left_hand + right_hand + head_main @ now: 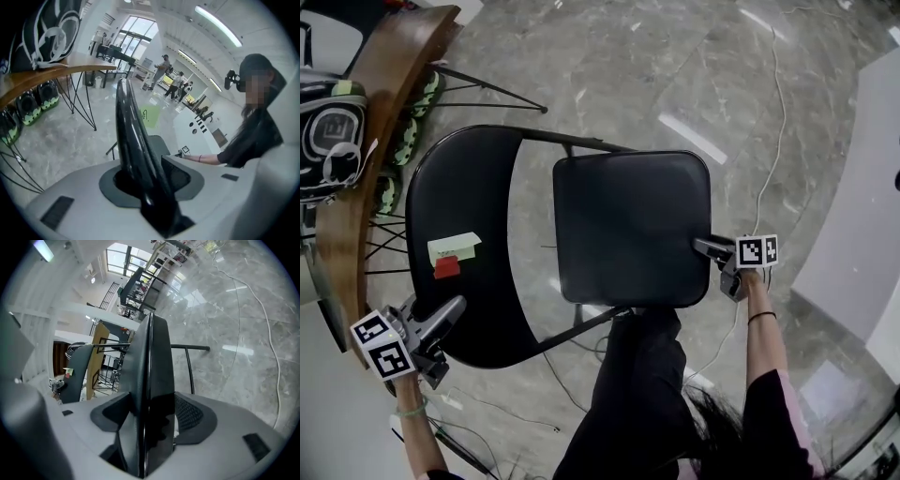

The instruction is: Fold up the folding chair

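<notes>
Looking down, I see the folding chair point(619, 187) standing open on the marble floor point(722, 75), just beside the wooden counter point(384, 103); my left claw point(455, 306) is closing around the rim of the backrest point(464, 187), which sits between its jaws, not yet squeezed; my right claw point(701, 247) pinches the side edge of the seat point(647, 253).

Folding chair point(628, 225) on marble floor point(656, 56)
</notes>
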`<move>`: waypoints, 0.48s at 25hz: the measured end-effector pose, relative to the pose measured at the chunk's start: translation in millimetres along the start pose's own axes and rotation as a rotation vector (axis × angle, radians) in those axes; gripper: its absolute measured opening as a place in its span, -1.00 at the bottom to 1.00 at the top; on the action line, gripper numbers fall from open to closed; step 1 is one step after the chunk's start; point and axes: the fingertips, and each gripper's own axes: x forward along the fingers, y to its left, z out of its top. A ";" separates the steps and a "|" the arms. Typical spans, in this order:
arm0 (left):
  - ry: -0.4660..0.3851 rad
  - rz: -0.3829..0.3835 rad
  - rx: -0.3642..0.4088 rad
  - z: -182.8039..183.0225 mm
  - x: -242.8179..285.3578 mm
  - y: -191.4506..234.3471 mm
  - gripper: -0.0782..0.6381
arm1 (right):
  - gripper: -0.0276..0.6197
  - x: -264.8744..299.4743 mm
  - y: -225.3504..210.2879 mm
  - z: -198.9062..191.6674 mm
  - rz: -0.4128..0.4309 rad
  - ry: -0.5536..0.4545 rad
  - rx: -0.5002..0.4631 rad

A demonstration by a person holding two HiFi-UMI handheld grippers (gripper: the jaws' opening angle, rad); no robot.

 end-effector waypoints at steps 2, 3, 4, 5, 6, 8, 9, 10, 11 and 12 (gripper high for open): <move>-0.002 0.019 0.014 1.6 -2.1 -2.8 -0.43 | 0.03 -2.1 4.6 1.8 0.000 -0.029 -0.006; -0.014 0.008 -0.007 3.4 -3.2 -6.0 -0.43 | 0.02 -3.6 7.8 3.6 0.006 -0.044 -0.009; -0.031 -0.010 -0.039 5.6 -4.9 -9.9 -0.43 | 0.02 -5.2 12.0 5.1 0.013 -0.055 -0.013; -0.048 -0.025 -0.067 8.1 -6.6 -14.3 -0.43 | 0.01 -6.7 16.8 6.0 0.018 -0.061 -0.019; -0.058 -0.028 -0.081 10.5 -7.9 -18.4 -0.43 | 0.00 -8.2 21.9 6.5 0.019 -0.063 -0.026; -0.054 0.005 -0.060 14.5 -8.5 -24.7 -0.43 | 0.00 -10.5 31.9 7.9 0.009 -0.064 -0.040; -0.047 0.030 -0.047 15.8 -8.3 -26.7 -0.43 | 0.00 -11.4 36.3 8.3 0.002 -0.065 -0.044; -0.045 0.055 -0.047 17.2 -8.3 -28.1 -0.43 | 0.00 -12.6 40.2 8.3 -0.005 -0.066 -0.044; -0.050 0.077 -0.059 18.9 -8.6 -29.3 -0.43 | -0.01 -14.4 44.2 8.5 -0.008 -0.068 -0.042; -0.059 0.097 -0.075 20.7 -9.6 -30.4 -0.43 | -0.01 -16.5 48.8 9.3 -0.008 -0.071 -0.039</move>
